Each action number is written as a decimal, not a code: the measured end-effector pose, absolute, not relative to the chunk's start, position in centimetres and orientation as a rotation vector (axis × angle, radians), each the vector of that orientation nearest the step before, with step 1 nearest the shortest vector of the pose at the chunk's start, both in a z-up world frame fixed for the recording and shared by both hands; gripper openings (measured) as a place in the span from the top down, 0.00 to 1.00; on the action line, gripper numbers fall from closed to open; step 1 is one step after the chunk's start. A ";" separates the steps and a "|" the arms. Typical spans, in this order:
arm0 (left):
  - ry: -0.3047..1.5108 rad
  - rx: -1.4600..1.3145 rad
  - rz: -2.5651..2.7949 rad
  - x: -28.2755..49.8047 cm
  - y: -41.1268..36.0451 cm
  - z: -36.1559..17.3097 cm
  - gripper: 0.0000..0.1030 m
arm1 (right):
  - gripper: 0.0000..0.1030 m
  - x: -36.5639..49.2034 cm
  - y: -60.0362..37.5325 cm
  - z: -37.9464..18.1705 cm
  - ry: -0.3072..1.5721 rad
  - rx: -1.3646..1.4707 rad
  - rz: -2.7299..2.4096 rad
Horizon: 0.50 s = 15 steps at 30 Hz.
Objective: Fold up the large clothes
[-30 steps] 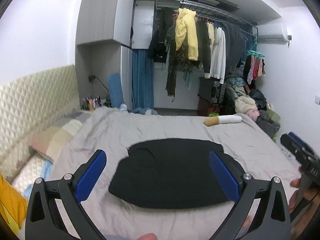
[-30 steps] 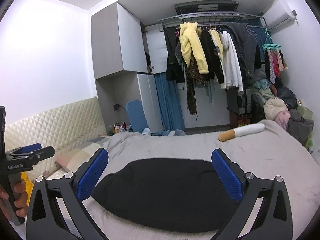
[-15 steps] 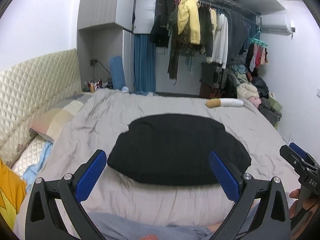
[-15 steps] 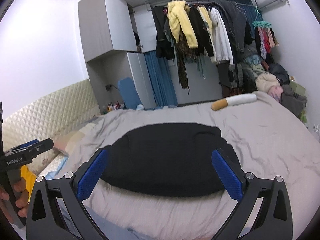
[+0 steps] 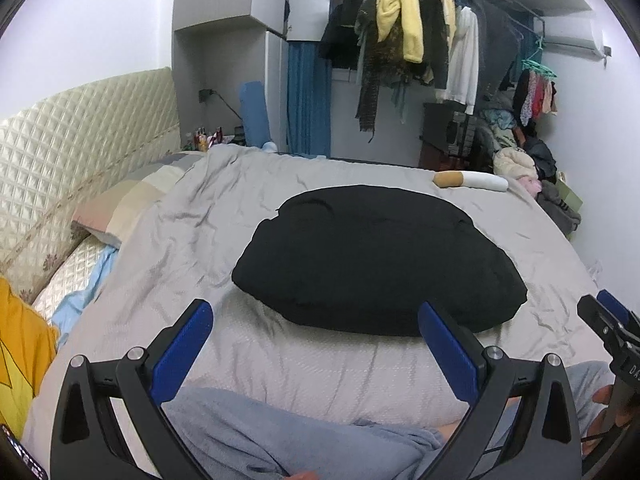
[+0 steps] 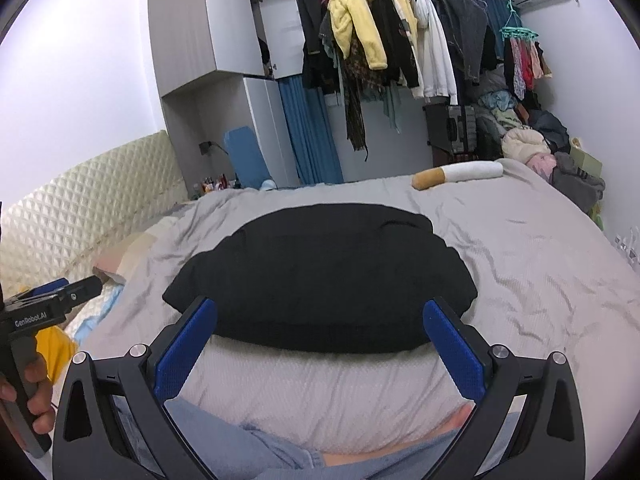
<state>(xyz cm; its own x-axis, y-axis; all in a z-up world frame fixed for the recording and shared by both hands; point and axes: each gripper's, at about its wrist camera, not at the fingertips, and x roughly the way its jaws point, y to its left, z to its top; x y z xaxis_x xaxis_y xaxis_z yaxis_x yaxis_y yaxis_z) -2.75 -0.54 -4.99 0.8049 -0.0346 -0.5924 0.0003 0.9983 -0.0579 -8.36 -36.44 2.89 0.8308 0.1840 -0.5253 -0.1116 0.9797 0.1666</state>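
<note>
A folded black garment lies flat in the middle of the grey bed cover; it also shows in the right wrist view. My left gripper is open and empty, held above the bed's near edge, short of the garment. My right gripper is open and empty, just before the garment's near edge. The right gripper shows at the right edge of the left wrist view; the left one shows at the left edge of the right wrist view.
A cigarette-shaped pillow lies at the bed's far side. Pillows and a quilted headboard are on the left. A rack of hanging clothes and a clothes pile stand beyond. My legs in blue trousers are below.
Both grippers have pulled back and tilted down, so the garment sits farther from the fingers and my legs have come into view. Both stay open.
</note>
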 end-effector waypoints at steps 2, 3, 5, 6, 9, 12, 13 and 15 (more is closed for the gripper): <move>0.642 -0.057 -0.016 -2.8 -0.4 -5.3 0.00 | 0.00 -8.3 -36.4 2.7 0.577 0.130 0.152; 0.644 -0.057 -0.017 -2.8 -0.4 -5.4 0.00 | 0.00 -8.3 -36.3 2.5 0.581 0.128 0.153; 0.650 -0.056 -0.016 -2.7 -0.3 -5.6 0.00 | 0.00 -8.4 -36.2 2.3 0.584 0.123 0.150; 0.652 -0.056 -0.015 -2.6 -0.2 -5.8 0.00 | 0.00 -8.3 -36.1 2.2 0.587 0.121 0.150; 0.657 -0.055 -0.012 -2.3 -0.2 -5.9 0.00 | 0.00 -8.3 -36.0 1.9 0.595 0.118 0.151; 0.662 -0.051 -0.012 -2.0 -0.2 -5.9 0.00 | 0.00 -8.1 -36.0 1.8 0.597 0.122 0.151; 0.664 -0.052 -0.015 -1.9 -0.2 -6.0 0.00 | 0.00 -8.1 -35.9 1.8 0.597 0.123 0.150; 0.663 -0.054 -0.017 -1.8 -0.2 -5.9 0.00 | 0.00 -8.1 -35.9 1.8 0.596 0.123 0.152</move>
<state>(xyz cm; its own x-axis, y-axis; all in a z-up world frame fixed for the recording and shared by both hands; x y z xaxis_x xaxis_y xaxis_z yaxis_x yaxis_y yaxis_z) -1.83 -0.19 -5.91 0.7881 -0.0328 -0.6147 -0.0015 0.9985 -0.0552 -8.12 -35.95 1.79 0.8171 0.1776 -0.5484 -0.1069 0.9815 0.1585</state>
